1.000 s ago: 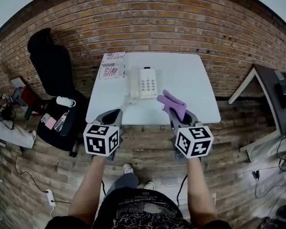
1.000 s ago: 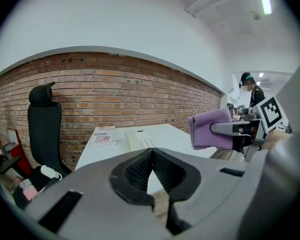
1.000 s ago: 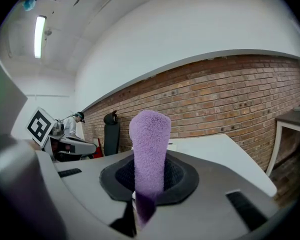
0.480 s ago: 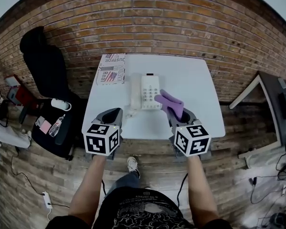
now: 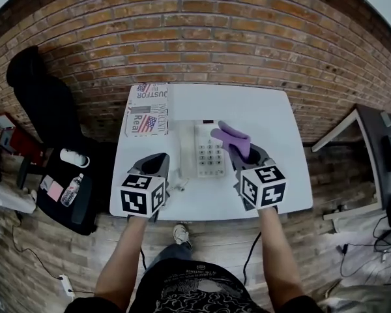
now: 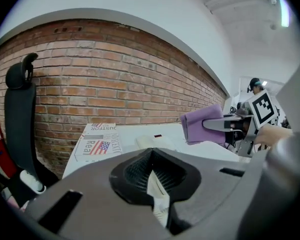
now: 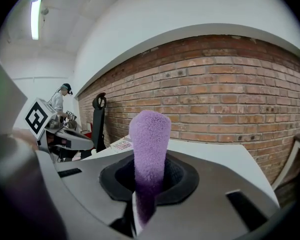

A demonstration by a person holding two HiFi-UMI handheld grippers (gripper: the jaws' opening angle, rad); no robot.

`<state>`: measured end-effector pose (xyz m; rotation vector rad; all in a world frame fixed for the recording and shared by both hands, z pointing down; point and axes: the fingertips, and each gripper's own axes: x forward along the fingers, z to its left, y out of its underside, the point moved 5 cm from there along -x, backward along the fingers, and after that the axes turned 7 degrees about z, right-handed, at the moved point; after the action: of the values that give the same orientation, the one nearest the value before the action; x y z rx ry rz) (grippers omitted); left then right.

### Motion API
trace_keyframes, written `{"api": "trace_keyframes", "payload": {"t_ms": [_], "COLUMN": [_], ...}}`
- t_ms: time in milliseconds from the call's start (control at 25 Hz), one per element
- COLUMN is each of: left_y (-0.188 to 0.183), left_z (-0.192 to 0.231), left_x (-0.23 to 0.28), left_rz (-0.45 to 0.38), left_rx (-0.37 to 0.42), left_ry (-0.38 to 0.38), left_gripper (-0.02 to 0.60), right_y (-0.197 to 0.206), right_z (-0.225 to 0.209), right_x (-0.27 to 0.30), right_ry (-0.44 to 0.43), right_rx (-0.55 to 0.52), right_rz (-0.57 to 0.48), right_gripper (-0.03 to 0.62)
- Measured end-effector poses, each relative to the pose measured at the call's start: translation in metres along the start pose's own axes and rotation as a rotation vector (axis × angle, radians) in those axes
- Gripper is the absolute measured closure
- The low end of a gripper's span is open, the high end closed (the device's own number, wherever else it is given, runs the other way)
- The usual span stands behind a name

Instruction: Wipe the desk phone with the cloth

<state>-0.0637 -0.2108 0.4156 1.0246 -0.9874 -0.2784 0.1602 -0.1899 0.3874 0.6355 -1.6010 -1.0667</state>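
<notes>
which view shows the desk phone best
The head view: the desk phone lies in full from above, handset and keypad plain. The left gripper view catches only a low pale sliver of it. The right gripper view shows none of it, only the cloth up close.

Grey left gripper (image 5: 159, 158) and right gripper (image 5: 240, 153) bear black-and-white square markers (image 5: 143, 195).

We read "JUSTFOR" and "Real", next to a flag print, on the flat box (image 5: 148, 109) lying on the surface (image 5: 260, 116) beyond the left claw (image 5: 158, 163); its smaller print stays illegible.
</notes>
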Motion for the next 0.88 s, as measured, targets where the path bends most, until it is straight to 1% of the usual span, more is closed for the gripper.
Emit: {"api": "trace_keyframes", "payload": {"t_ms": [200,360,560,720,880], "left_y": [-0.013,-0.015,-0.015,-0.014,-0.019], "left_z": [0.025,0.037,0.043,0.04,0.034], "left_x": [0.025,0.04,0.05,0.052,0.051], "left_rz": [0.016,0.034,0.049,0.065,0.056], "left_rx": [-0.003,-0.012,-0.032,-0.042,-0.056], "left_ry": [0.029,0.049,0.06,0.048,0.012], "left_gripper": [0.575,0.575,0.575,0.575,0.575], "right_y": [-0.02,-0.033,-0.052,-0.06,-0.059], "right_z": [-0.015,-0.025,-0.035,-0.038,-0.044], "right_x": [0.044,0.071,0.099,0.119,0.136], "right_ry": [0.017,0.026,0.032,0.001,-0.051], "right_rx": [-0.058,-0.101,-0.205,-0.298,-0.366], "right_rz": [0.055,0.092,0.137,0.175,0.205], "right_gripper": [0.551,0.551,0.551,0.551,0.551]}}
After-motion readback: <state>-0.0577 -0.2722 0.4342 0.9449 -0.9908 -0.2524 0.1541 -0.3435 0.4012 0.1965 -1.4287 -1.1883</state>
